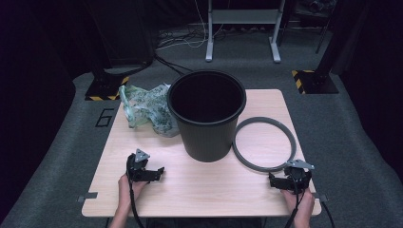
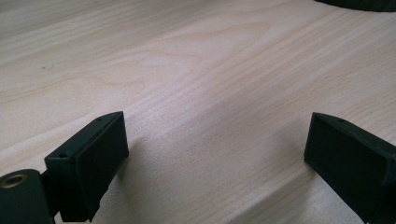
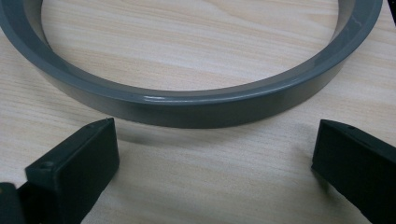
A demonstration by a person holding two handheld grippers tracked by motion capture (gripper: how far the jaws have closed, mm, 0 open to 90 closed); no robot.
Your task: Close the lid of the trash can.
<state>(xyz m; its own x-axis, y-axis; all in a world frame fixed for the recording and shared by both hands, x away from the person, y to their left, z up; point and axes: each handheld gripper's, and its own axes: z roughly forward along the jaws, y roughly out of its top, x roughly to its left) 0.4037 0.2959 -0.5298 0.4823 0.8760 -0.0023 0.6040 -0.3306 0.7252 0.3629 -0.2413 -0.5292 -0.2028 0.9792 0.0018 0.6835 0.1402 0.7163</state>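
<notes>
A black plastic bin (image 1: pixel 209 137) stands upright in the middle of the wooden table (image 1: pixel 214 187). To its right a grey ring (image 1: pixel 264 143) lies flat on the table. A crumpled green-patterned plastic bag (image 1: pixel 147 111) lies to the bin's left. My left gripper (image 1: pixel 148 173) rests low over bare wood in front of the bin's left side; in the left gripper view the left gripper (image 2: pixel 215 135) is open with nothing between its fingers. My right gripper (image 1: pixel 289 179) sits just short of the ring's near edge. The right gripper (image 3: pixel 215 140) is open, and the ring (image 3: pixel 187 105) curves right in front of its tips.
The bin's dark edge (image 2: pixel 359 3) shows at the top right of the left gripper view. Beyond the table stand a white frame's legs (image 1: pixel 242 42) and two black posts with yellow-striped bases (image 1: pixel 107 88). Grey carpet surrounds the table.
</notes>
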